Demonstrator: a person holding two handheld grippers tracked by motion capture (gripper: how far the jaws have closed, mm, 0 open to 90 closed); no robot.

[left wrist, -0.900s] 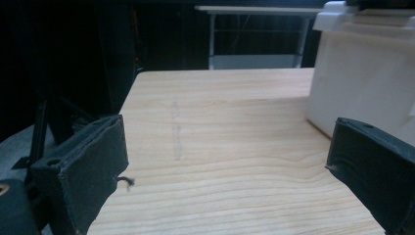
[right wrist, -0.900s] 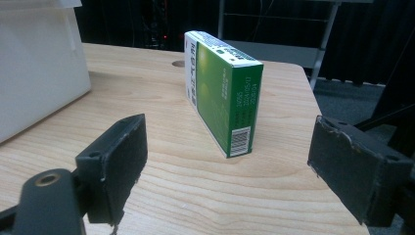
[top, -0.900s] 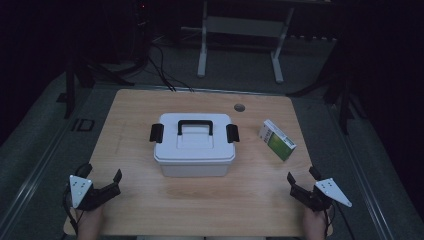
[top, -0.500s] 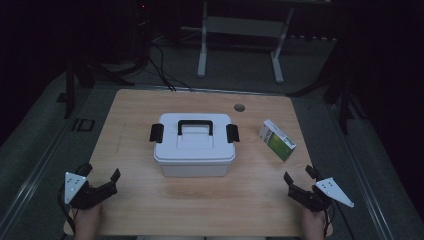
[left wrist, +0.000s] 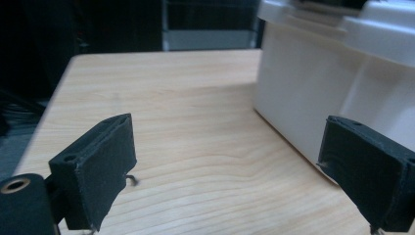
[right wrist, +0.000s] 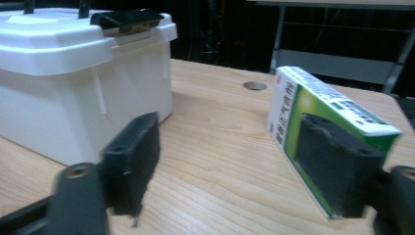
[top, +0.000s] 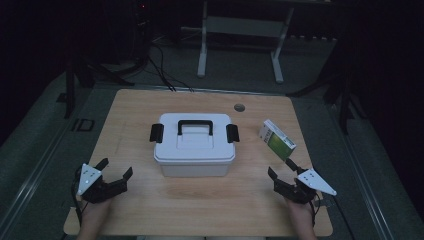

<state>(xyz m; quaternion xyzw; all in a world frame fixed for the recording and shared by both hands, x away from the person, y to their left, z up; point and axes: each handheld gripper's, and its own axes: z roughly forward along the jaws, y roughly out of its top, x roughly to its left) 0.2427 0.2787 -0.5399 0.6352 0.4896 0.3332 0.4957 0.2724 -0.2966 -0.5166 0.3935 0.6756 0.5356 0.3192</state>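
While the left gripper hovers at the near left corner of the table, its 2 black jaws stand spread wide with nothing between them. Seen along those jaws in the left gripper view, each one ends in a blocky, matte pad with a faintly rough face, and pale wood with long wavy grain runs under them. A grey 3-cornered plate sits on top of this gripper, and the hand that carries it comes in from the bottom edge.

At the middle of the table stands the storage box, a rectangular white plastic bin with smooth, slightly glossy walls, rounded corners and a stepped lid. On the lid lies a black arched handle, and 2 black latches clip its short ends.

Right of the box, well apart from it, a slim carton of printed card, white and green, stands on a long edge. Behind it a small round hole is cut in the tabletop.

At the near right, the right gripper points toward the carton with its jaws parted and gripping nothing; in the right gripper view the carton's green face shows just beyond the right-hand jaw, not between the two
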